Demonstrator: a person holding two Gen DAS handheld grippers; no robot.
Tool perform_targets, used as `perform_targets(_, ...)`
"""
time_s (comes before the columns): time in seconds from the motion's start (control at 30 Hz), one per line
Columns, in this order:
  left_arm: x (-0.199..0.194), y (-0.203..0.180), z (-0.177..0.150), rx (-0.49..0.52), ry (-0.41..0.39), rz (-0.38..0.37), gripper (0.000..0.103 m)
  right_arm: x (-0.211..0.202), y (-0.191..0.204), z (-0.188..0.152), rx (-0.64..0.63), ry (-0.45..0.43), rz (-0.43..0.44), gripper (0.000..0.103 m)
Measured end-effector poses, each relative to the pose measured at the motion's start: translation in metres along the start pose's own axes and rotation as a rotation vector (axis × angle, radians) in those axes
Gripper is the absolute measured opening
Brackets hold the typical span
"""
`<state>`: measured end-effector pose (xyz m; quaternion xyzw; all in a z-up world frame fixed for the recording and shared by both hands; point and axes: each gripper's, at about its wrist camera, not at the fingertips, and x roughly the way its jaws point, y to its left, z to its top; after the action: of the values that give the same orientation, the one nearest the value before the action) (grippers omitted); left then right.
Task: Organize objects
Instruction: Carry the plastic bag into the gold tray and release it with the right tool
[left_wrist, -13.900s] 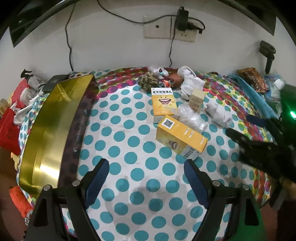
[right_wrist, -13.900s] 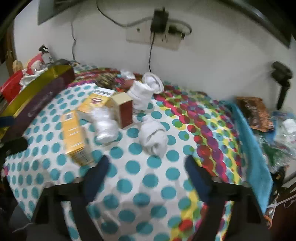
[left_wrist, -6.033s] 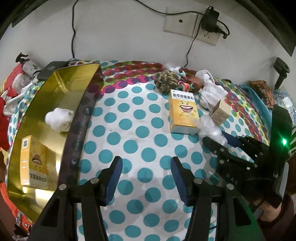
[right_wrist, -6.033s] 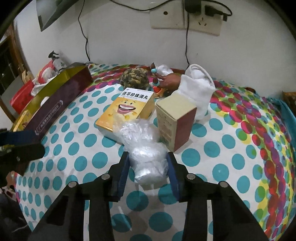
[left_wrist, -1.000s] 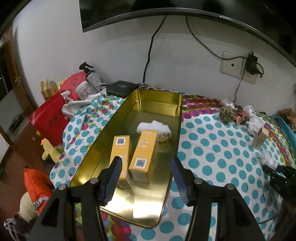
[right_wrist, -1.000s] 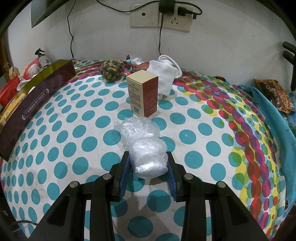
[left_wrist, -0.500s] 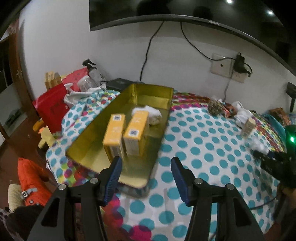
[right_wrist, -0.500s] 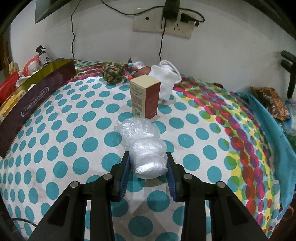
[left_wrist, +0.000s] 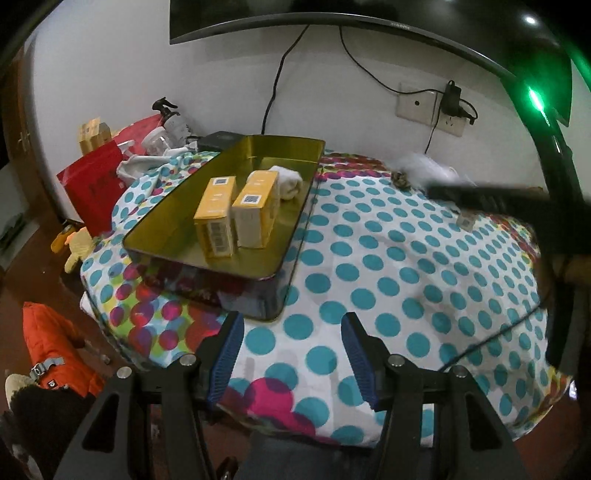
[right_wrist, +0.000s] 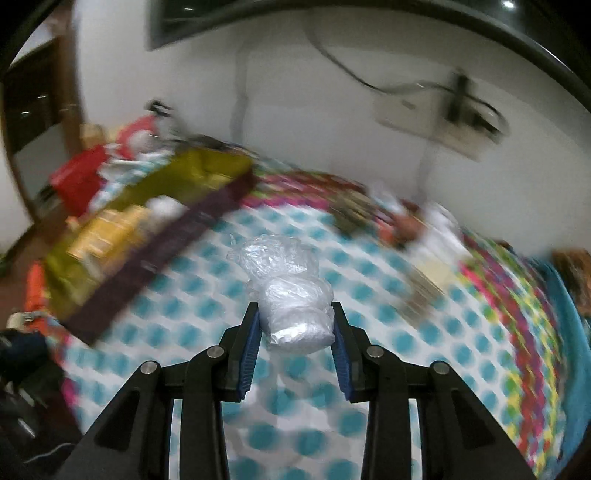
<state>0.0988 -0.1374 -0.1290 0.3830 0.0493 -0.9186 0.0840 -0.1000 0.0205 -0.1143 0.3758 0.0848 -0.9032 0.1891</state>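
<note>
Our right gripper (right_wrist: 295, 341) holds the plastic bag (right_wrist: 291, 295) clamped between its fingers. The left gripper (left_wrist: 291, 354) hangs wide, empty. Next, we judge, the bag goes into the gold tray (right_wrist: 155, 173), up-left of the fingers.

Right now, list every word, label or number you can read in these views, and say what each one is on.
"XIAOMI": small light lettering on the bottom bezel of the TV, barely readable.
Yellow boxes in the gold tin: QR codes on top and a barcode on one end; the print is too small to read.
Dark side of the tin: markings too dim to read.
Right wrist view: motion-blurred, nothing readable.
</note>
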Motion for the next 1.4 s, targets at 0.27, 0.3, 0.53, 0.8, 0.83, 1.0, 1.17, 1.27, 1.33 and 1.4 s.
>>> perform_targets(0.27,0.002,0.017,-0.008,0.018,0.035,0.009,0.056,0.027,0.084,0.06,-0.102,-0.01,0.182,0.034)
perform_targets(0.3,0.005,0.02,-0.009,0.015,0.061,0.011,0.056,0.032,0.092,0.066,-0.117,-0.007,0.184,0.033)
perform_targets(0.53,0.012,0.042,-0.006,-0.064,0.112,-0.009,0.056,0.077,0.121,0.095,-0.06,0.05,0.203,0.034)
perform_targets(0.8,0.017,0.044,-0.003,-0.061,0.123,0.005,0.056,0.103,0.129,0.099,-0.037,0.073,0.185,0.035)
perform_targets(0.83,0.017,0.045,-0.003,-0.065,0.121,0.009,0.056,0.105,0.128,0.099,-0.028,0.076,0.186,0.035)
perform_targets(1.0,0.021,0.044,0.0,-0.049,0.13,0.013,0.056,0.101,0.118,0.096,-0.002,0.045,0.205,0.056)
perform_targets(1.17,0.023,0.032,0.005,-0.017,0.123,0.025,0.056,0.072,0.097,0.091,0.039,-0.034,0.166,0.07)
perform_targets(1.27,0.021,0.022,0.009,-0.005,0.115,0.017,0.056,0.054,0.078,0.081,0.061,-0.074,0.123,0.07)
perform_targets(1.33,0.02,0.012,0.012,0.019,0.109,0.012,0.056,0.043,0.063,0.072,0.071,-0.097,0.089,0.07)
perform_targets(1.4,0.02,-0.001,0.014,0.052,0.107,-0.007,0.056,0.031,0.046,0.059,0.08,-0.129,0.029,0.07)
